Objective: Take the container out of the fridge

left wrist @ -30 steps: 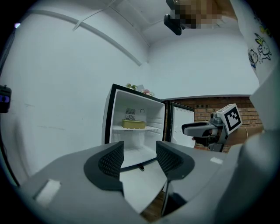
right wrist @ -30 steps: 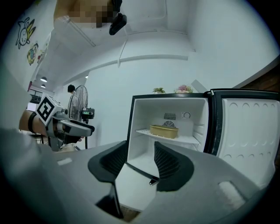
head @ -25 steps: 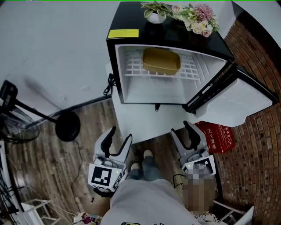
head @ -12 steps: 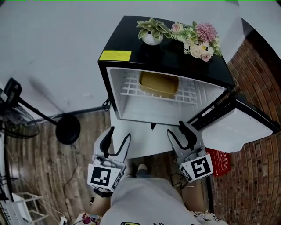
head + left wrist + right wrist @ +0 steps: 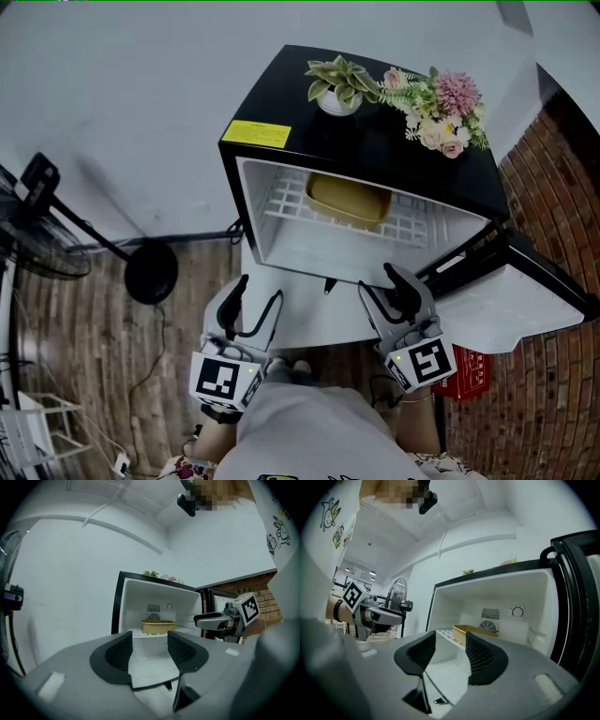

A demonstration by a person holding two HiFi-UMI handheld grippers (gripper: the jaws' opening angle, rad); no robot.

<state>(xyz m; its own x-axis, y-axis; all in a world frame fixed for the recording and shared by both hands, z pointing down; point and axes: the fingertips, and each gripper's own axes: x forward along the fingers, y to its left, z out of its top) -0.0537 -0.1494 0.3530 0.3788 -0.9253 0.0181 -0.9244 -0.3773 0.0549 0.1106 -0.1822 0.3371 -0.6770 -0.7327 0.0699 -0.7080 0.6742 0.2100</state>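
A tan rectangular container (image 5: 349,200) sits on the white wire shelf inside the open black mini fridge (image 5: 375,150). It lies toward the back, in front of the fan grille, and appears as the container (image 5: 158,626) in the left gripper view and the container (image 5: 476,632) in the right gripper view. My left gripper (image 5: 253,300) and right gripper (image 5: 389,283) hang side by side just in front of the fridge's lower front edge, pointing level at the opening. Both are open with nothing between their pads. The container is well beyond both the left gripper (image 5: 149,651) and the right gripper (image 5: 450,653).
The fridge door (image 5: 525,305) stands swung open at the right, close to my right gripper. A potted plant (image 5: 339,86) and a flower bunch (image 5: 441,108) sit on the fridge top. A fan stand (image 5: 150,272) is at the left, a red box (image 5: 473,361) on the floor at the right.
Both grippers have moved forward and slightly up toward the fridge opening, and the view has come closer to the fridge. Their jaws stay as wide as before.
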